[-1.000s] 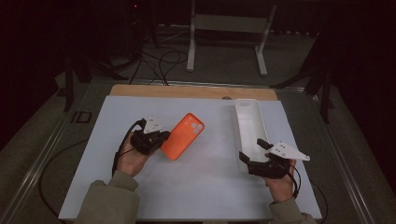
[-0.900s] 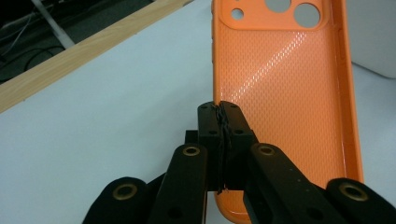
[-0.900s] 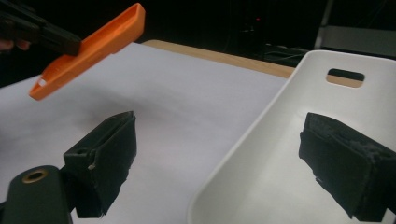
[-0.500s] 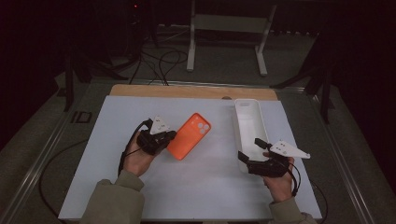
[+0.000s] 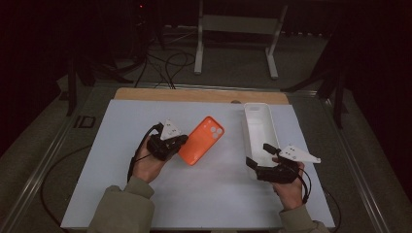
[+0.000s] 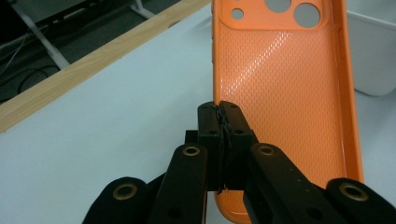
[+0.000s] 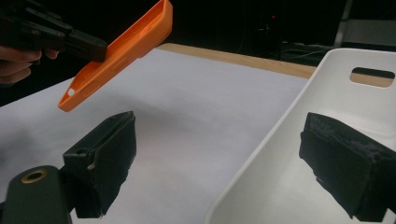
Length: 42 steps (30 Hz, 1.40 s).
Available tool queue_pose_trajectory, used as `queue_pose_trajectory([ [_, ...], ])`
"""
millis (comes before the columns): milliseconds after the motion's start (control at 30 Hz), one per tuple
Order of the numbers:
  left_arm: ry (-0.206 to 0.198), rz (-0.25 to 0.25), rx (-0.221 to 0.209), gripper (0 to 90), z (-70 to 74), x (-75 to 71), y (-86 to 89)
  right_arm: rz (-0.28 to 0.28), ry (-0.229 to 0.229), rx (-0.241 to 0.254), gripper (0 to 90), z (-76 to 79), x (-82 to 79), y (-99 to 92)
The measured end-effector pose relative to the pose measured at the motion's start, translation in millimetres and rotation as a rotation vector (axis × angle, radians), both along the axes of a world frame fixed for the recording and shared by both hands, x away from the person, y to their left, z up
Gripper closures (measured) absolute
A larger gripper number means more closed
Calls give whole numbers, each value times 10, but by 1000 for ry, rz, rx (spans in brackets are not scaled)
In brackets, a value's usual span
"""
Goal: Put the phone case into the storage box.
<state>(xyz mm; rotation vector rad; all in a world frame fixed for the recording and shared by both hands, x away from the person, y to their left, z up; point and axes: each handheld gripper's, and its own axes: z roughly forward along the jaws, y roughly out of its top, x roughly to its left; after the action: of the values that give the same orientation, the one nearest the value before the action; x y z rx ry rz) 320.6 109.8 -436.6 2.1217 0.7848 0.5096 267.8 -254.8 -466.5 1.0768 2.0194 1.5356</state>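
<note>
An orange phone case (image 5: 201,141) hangs tilted above the white mat, inner side up with its camera cut-outs at the far end. My left gripper (image 5: 180,141) is shut on its left rim near the lower end; the left gripper view has the pads pinching that edge of the case (image 6: 280,84) at the gripper (image 6: 220,109). In the right gripper view the case (image 7: 121,51) is lifted off the mat by the left gripper (image 7: 70,39). My right gripper (image 5: 257,154) is open at the near end of a white tray (image 5: 248,131), its jaws (image 7: 219,135) either side of the tray wall (image 7: 345,93).
The white mat (image 5: 121,194) covers the table, with a wooden strip (image 5: 194,94) along its far edge. A metal stand (image 5: 233,43) and cables lie on the floor beyond. Cables trail from both grippers.
My left gripper has carried the orange case a little to the right, toward the tray. The right hand has stayed where it was.
</note>
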Motion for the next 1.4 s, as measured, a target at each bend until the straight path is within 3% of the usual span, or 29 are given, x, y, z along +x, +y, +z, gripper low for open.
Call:
queue_pose_trajectory([
  [733,-34,-18,-26,896,16,26,-149,24,13,3,93,24,42,16],
  [1067,-55,-21,-21,897,39,44,-225,47,41,37,91,37,86,1],
  [1400,-73,-28,-28,897,40,54,-311,49,32,31,90,76,104,27],
])
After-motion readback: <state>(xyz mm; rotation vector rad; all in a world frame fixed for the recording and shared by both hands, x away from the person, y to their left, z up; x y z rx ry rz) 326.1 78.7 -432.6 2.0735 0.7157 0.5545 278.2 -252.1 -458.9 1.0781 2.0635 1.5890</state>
